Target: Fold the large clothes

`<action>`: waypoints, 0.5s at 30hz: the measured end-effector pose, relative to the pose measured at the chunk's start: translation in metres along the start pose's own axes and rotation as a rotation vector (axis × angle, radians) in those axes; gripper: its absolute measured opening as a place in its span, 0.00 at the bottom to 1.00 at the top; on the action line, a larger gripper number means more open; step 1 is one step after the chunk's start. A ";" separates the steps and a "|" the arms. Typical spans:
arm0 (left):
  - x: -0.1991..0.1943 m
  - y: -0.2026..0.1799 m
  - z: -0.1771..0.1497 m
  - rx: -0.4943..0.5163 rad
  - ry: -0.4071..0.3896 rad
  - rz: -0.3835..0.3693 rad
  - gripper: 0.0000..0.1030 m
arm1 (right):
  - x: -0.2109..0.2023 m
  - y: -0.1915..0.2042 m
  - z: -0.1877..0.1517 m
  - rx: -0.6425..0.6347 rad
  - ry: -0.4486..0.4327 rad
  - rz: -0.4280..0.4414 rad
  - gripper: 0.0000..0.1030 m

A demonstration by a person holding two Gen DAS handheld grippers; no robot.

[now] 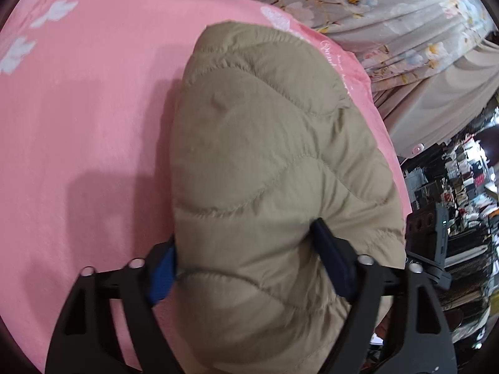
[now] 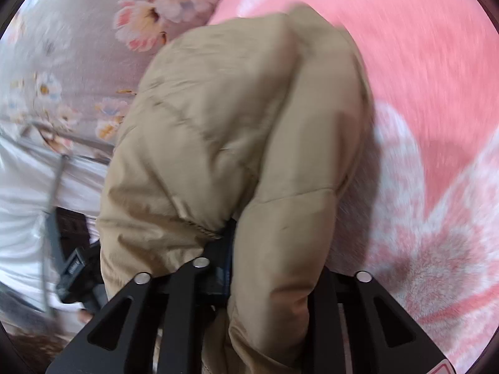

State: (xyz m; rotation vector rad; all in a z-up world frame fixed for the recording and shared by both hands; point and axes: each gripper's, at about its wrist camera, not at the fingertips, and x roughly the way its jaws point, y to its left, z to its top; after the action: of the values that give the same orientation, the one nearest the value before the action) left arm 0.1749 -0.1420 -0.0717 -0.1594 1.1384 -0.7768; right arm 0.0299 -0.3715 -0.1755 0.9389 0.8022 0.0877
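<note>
While a puffy tan quilted jacket (image 1: 274,162) lies bunched on a bed spread with a pink blanket (image 1: 78,124), two hand-held tools bite into its near end. The left tool (image 1: 246,249) is spread fairly wide around a thick padded roll, its blue-padded fingers (image 1: 163,275) pressing into the stuffing on either side. The right tool (image 2: 268,268) is drawn in much tighter, pinching a thinner fold of the same jacket (image 2: 237,143); only one of its pads shows, the other is buried under fabric, and that view is smeared by motion.

From both tools the garment runs straight ahead, away along the line of the fingers, its long axis pointing toward a grey floral quilt (image 1: 389,25) heaped at the far edge of the bed. The bulk of the jacket rests on the blanket, with the gripped end humped up between the fingers.

Neither hand looks clearly nearer the far end; both appear to hold the same short edge, side by side. The next fold would likely carry this edge forward over the body of the jacket, toward the floral quilt.
</note>
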 end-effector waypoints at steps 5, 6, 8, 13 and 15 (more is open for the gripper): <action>-0.044 0.000 0.014 0.112 -0.119 0.028 0.56 | -0.018 0.059 0.007 -0.129 -0.112 -0.016 0.16; -0.054 0.001 0.017 0.130 -0.146 0.032 0.55 | -0.021 0.073 0.008 -0.160 -0.136 -0.019 0.16; -0.074 0.003 0.023 0.159 -0.198 0.043 0.53 | -0.024 0.102 0.013 -0.218 -0.184 -0.021 0.15; -0.121 0.007 0.049 0.224 -0.329 0.103 0.51 | -0.016 0.172 0.038 -0.336 -0.259 0.005 0.15; -0.139 0.015 0.061 0.238 -0.377 0.133 0.51 | -0.008 0.198 0.051 -0.372 -0.276 0.016 0.15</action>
State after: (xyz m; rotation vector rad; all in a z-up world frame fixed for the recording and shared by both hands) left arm 0.2070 -0.0600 0.0527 -0.0273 0.6874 -0.7215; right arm 0.1093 -0.2891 -0.0057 0.5884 0.4998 0.1137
